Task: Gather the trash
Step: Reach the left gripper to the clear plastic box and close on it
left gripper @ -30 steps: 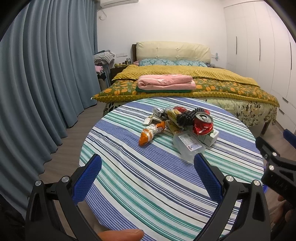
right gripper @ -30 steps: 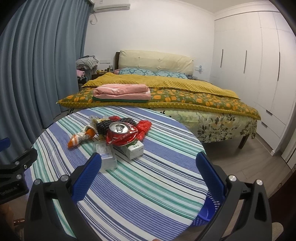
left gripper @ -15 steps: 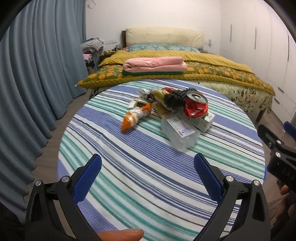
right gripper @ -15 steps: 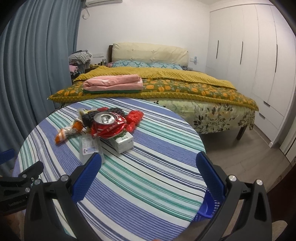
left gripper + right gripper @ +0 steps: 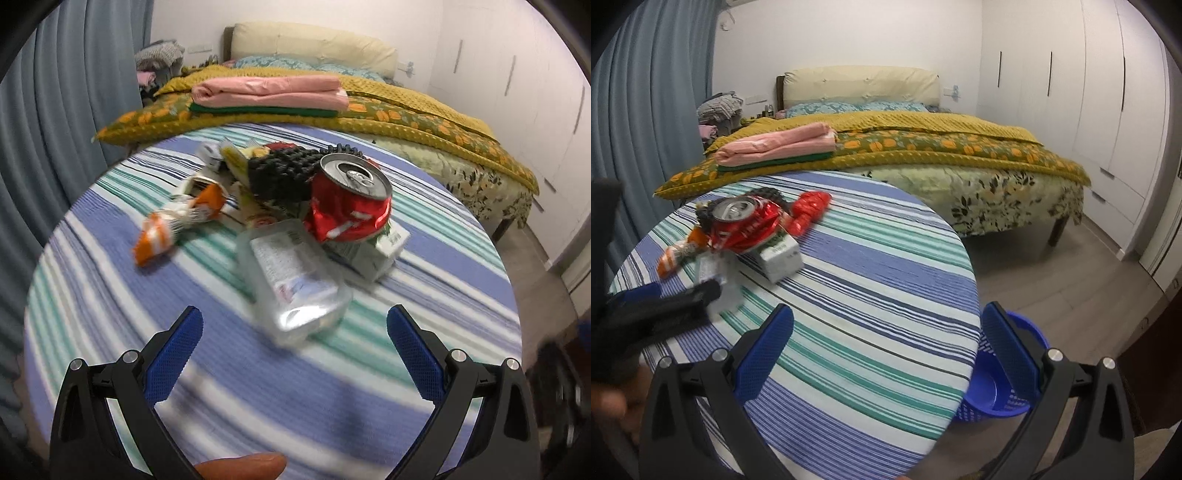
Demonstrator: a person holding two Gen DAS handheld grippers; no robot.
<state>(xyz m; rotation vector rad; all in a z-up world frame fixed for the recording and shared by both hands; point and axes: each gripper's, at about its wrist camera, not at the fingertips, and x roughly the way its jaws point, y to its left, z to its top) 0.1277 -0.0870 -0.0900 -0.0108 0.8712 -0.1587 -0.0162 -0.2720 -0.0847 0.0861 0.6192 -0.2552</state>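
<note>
Blue-padded left tool (image 5: 294, 328) gapes level before the plastic bottle (image 5: 295, 277); right tool (image 5: 886, 328) also spread.

Glossy crushed metal can (image 5: 349, 201), clear plastic bottle (image 5: 295, 278), ribbed woven tablecloth (image 5: 110, 295).

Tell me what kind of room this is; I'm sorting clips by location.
A home bedroom, most likely. A made bed with a padded headboard fills the back, white wardrobe doors line one wall, and a round table with a striped cloth stands at the bed's foot.
</note>
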